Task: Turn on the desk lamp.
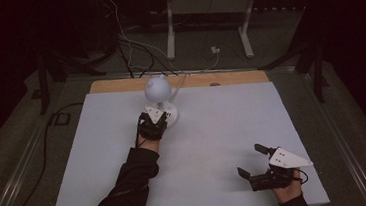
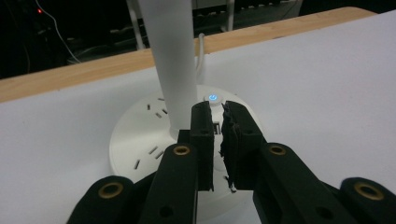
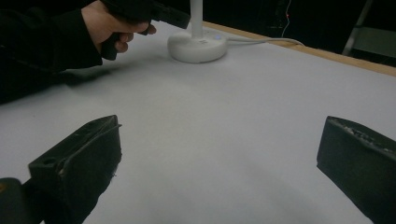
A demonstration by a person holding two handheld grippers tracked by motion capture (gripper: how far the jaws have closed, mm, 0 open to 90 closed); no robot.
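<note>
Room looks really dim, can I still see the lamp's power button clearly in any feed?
High view: dark surroundings, lamp small and soft. Left gripper view: sharp, power button glows blue just beyond the shut left tool. Right gripper view: lamp base distant, own jaws blurred.

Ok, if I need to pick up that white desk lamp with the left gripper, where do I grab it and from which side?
Judging by its shape, take the lamp by its slim upright stem, coming in level from the near side with the jaws opened first. The round base looks too wide and flat to span, and the left gripper, now shut, sits right in front of the stem beside the lit power button.
</note>
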